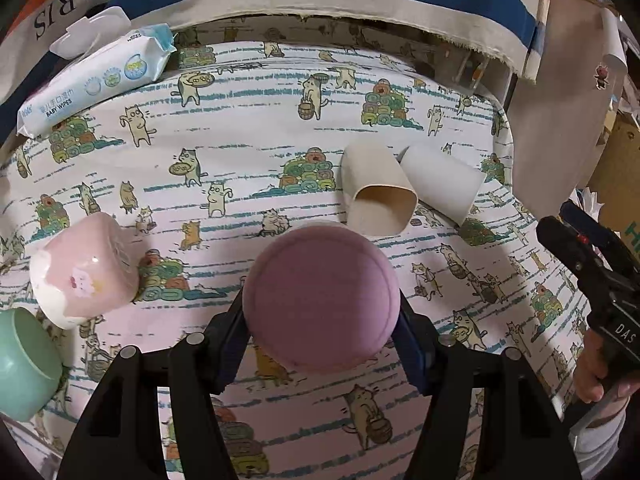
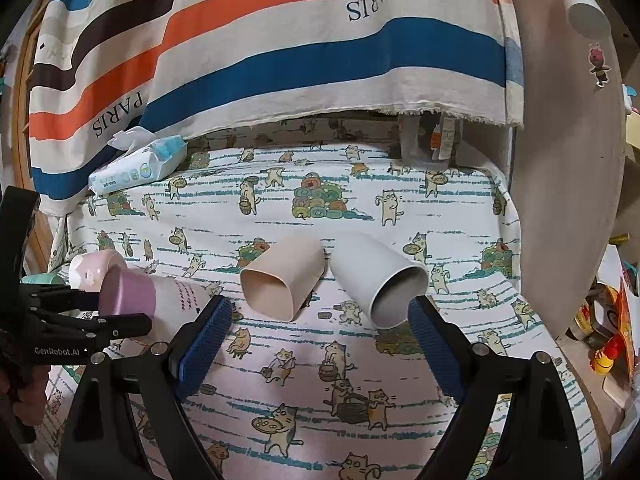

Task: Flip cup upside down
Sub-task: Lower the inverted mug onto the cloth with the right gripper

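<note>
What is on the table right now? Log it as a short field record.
held cup: purple-based cup, gripped by left gripper, lying sideways above the cloth
right gripper: open, empty, near the white cup
lying on side: beige square cup, white cup
left edge: pink cup, green cup
back: baby wipes pack
surface: cat-print tablecloth

Purple-based cup [image 1: 320, 304], white printed wall toward its mouth, tipped on its side off the cat-print cloth [image 1: 248, 128], base toward left camera, just left of the beige square cup [image 1: 378, 192].
</note>
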The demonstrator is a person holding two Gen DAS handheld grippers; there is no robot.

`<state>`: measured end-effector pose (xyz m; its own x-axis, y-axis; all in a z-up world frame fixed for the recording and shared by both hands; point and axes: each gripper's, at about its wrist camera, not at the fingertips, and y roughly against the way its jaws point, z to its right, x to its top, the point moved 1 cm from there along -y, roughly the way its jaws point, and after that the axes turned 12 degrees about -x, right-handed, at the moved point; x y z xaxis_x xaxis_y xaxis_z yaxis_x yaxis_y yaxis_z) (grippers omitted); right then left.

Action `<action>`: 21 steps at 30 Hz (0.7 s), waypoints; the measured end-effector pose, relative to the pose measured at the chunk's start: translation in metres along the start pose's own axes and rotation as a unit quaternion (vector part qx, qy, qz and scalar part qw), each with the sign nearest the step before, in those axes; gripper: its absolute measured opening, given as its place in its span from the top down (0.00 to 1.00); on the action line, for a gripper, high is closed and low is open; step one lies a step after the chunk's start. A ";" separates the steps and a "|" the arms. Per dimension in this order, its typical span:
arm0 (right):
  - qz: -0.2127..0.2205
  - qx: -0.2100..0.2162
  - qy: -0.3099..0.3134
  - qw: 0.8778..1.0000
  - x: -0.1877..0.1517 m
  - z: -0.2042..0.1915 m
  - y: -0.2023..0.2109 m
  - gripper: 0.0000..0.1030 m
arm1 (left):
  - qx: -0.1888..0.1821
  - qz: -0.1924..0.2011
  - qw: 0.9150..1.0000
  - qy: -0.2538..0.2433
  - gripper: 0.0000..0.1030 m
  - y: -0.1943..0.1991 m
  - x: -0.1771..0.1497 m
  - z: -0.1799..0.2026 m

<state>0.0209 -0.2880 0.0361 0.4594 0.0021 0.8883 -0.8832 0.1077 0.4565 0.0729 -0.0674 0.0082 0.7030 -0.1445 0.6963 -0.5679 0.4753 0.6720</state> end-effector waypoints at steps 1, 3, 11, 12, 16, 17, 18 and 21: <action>0.000 0.000 0.001 1.000 0.000 -0.002 0.000 0.12 | -0.001 -0.001 1.000 0.000 0.38 0.000 0.001 -0.001; 0.001 0.001 0.004 1.000 -0.001 -0.004 0.001 0.12 | -0.002 -0.003 1.000 -0.001 0.39 0.000 0.003 -0.004; 0.004 -0.003 0.005 1.000 -0.002 0.000 0.004 0.12 | 0.006 -0.017 1.000 -0.006 0.39 -0.009 0.019 -0.010; 0.003 -0.003 0.003 1.000 -0.003 0.002 0.003 0.12 | 0.007 -0.019 1.000 -0.006 0.39 -0.012 0.020 -0.011; -0.002 -0.006 -0.004 1.000 -0.005 0.009 0.002 0.12 | 0.015 -0.016 1.000 -0.009 0.39 -0.016 0.022 -0.012; -0.002 -0.007 -0.004 1.000 -0.006 0.010 0.001 0.12 | 0.013 -0.013 1.000 -0.008 0.39 -0.016 0.023 -0.012; -0.003 -0.008 -0.004 1.000 -0.006 0.012 0.001 0.12 | 0.012 -0.011 1.000 -0.008 0.39 -0.016 0.024 -0.012; -0.003 -0.011 -0.004 1.000 -0.007 0.014 -0.001 0.12 | 0.020 0.001 1.000 -0.016 0.39 -0.014 0.028 -0.012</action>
<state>0.0175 -0.3016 0.0306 0.4642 -0.0057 0.8857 -0.8780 0.1293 0.4609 0.1062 -0.0677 0.0151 0.6885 -0.1715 0.7047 -0.5861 0.4409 0.6798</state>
